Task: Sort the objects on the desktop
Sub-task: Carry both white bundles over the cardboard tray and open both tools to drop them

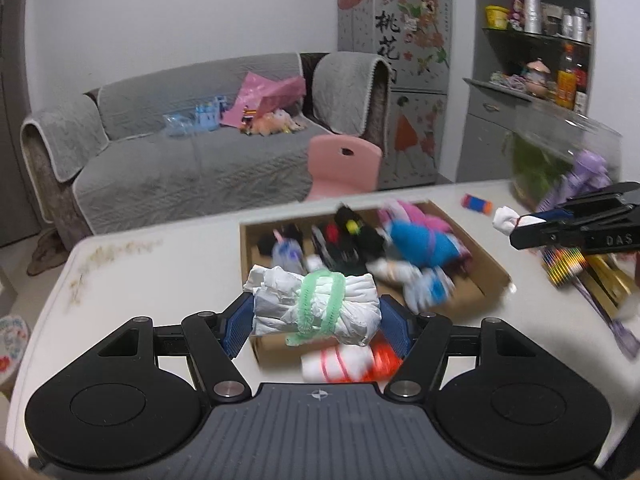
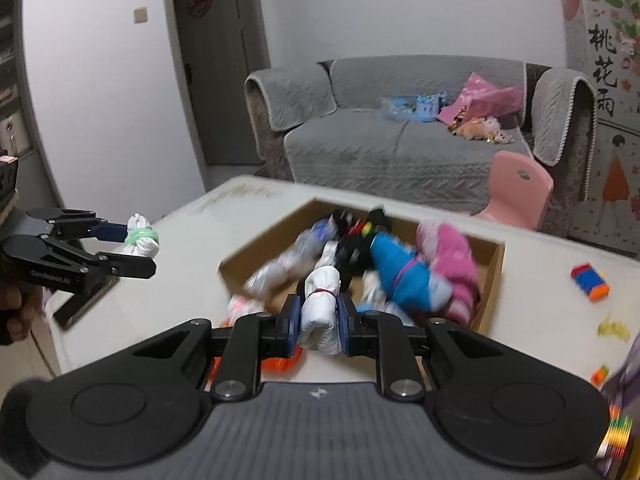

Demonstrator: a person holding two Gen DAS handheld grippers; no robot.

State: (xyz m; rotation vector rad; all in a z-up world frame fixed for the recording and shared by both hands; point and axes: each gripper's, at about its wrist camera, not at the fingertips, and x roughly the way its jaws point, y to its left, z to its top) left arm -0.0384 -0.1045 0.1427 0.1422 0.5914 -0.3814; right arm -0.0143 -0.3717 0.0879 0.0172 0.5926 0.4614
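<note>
the cardboard box [image 1: 494, 268] on the white table [image 1: 160, 276] holds a motion-blurred heap of soft rolled bundles, hard to tell apart. the left tongs [image 1: 318, 316] pinch a crumpled white bundle with a fuzzy green tie [image 1: 316, 306] above the box's near end. the right tongs [image 2: 319, 316] are pressed on a smooth white roll with a dark red band [image 2: 320, 306].

Both tools share one build — a ribbed grey housing behind two round black discs, with black linkage arms pinned by silver screws. The left gripper [image 1: 316, 322] carries ribbed blue pads [image 1: 236, 330] on its fingers, and the right gripper [image 2: 319, 318] has the same. Raised lettering marks a black finger — "DAS" on the right one.
</note>
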